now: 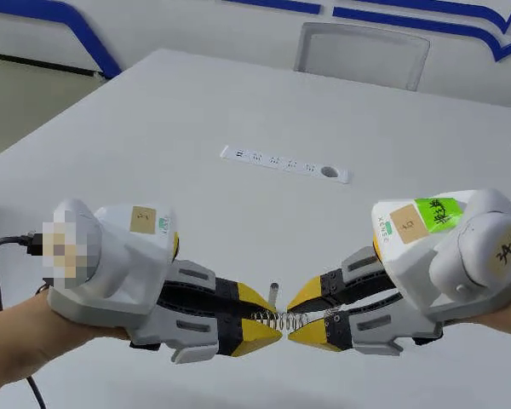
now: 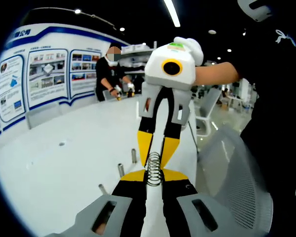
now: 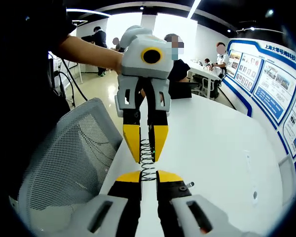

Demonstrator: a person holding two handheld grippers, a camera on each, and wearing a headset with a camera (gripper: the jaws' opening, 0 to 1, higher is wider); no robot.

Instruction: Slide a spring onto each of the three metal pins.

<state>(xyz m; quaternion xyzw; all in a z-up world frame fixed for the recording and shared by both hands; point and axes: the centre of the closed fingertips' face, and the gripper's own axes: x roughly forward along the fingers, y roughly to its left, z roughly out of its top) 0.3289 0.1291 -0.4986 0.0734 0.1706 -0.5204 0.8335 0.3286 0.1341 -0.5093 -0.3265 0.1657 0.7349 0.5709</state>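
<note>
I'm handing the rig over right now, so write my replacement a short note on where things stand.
Left gripper: shut on one end of the coiled steel spring.
Right gripper: shut on the spring's other end, jaws facing the other gripper's.
Three short metal pins stand upright on the white table beside the spring, all bare.
Done: no spring seated yet.
Left: a spring on each of the three pins.
</note>
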